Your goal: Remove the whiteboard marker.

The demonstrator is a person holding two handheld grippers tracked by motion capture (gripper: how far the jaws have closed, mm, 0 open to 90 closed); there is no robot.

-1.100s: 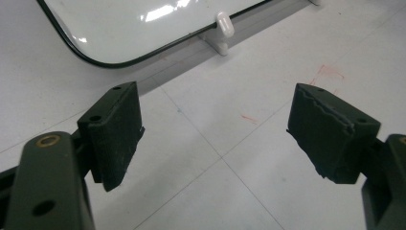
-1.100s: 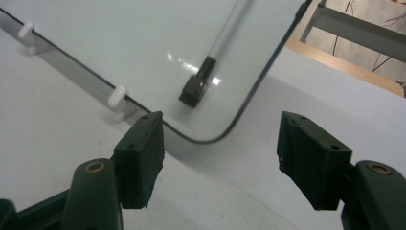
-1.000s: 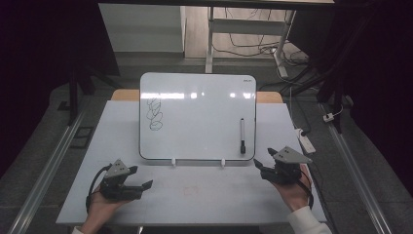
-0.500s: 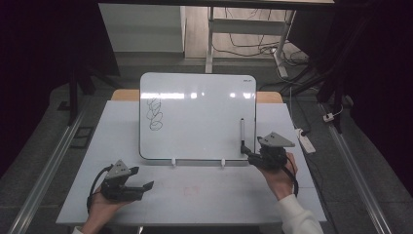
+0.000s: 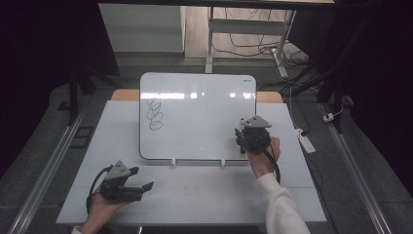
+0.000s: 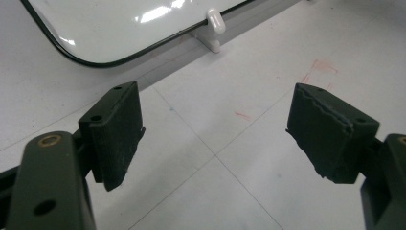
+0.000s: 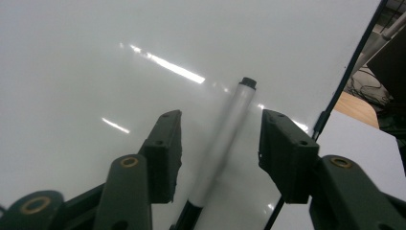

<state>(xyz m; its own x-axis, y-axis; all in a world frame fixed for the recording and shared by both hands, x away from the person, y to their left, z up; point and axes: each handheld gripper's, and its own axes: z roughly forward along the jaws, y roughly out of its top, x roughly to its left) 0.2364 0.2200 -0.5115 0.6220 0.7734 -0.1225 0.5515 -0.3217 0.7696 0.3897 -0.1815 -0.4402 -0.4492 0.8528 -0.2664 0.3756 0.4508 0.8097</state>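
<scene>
Though slim — silver marker (image 7: 221, 143), black-capped

A pale table (image 5: 297, 195) stands on a grey floor (image 5: 44, 146), with metal rails (image 5: 39, 190) running along the left and right. Beyond its far edge, cables (image 5: 253, 46) lie tangled around white frame legs (image 5: 210, 39). A white power strip (image 5: 306, 139) lies right; surroundings are dark.

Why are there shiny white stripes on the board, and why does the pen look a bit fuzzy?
High view: the stripes on the whiteboard are glare from lights overhead, and the room behind is dark. Right gripper view: the same glare streaks show, and the marker lying between the open right gripper jaws looks soft, slightly blurred. Left gripper view: the table is evenly lit and sharp.
</scene>
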